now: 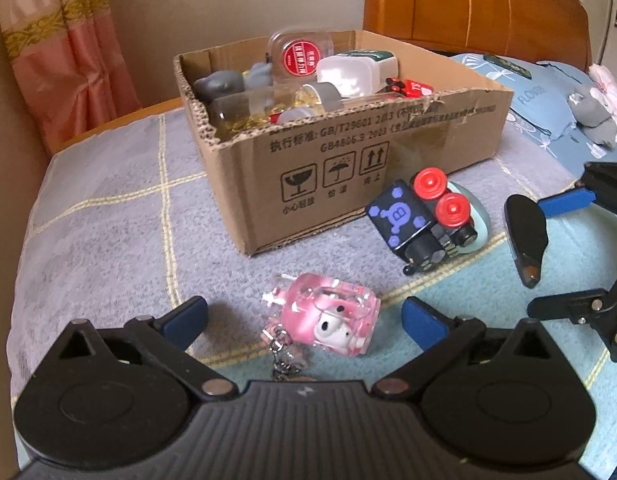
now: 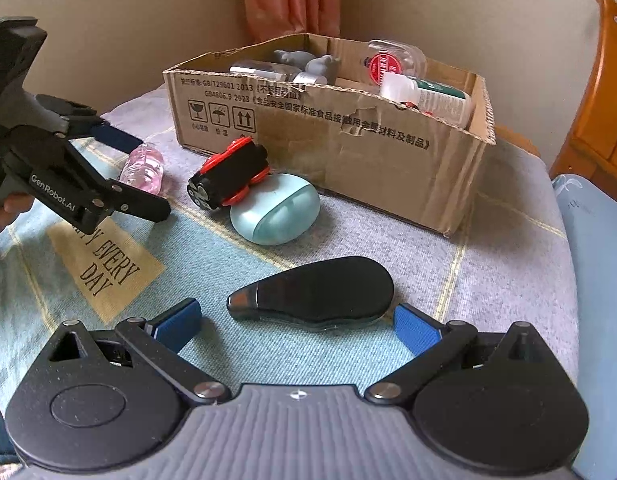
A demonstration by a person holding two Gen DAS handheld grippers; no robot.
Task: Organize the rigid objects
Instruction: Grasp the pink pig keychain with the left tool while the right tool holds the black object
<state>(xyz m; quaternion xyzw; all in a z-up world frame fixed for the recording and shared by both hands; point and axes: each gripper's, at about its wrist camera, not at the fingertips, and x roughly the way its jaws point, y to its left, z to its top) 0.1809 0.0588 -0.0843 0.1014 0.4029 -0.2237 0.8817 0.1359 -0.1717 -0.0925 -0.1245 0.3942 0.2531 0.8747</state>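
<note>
A pink clear keychain case (image 1: 328,320) lies on the bedspread between the open fingers of my left gripper (image 1: 304,318); it also shows in the right wrist view (image 2: 143,168). A black teardrop-shaped object (image 2: 316,294) lies between the open fingers of my right gripper (image 2: 298,326), touching the right pad (image 2: 416,332); it also shows in the left wrist view (image 1: 526,236). A black toy with red wheels (image 1: 420,216) leans on a pale green oval case (image 2: 276,208). The cardboard box (image 1: 348,160) holds several bottles and toys.
The bedspread (image 1: 108,220) covers the bed. A wooden headboard (image 1: 468,4) and blue pillow (image 1: 548,104) with a grey plush toy (image 1: 596,116) lie behind the box. A curtain (image 1: 60,40) hangs at the far left.
</note>
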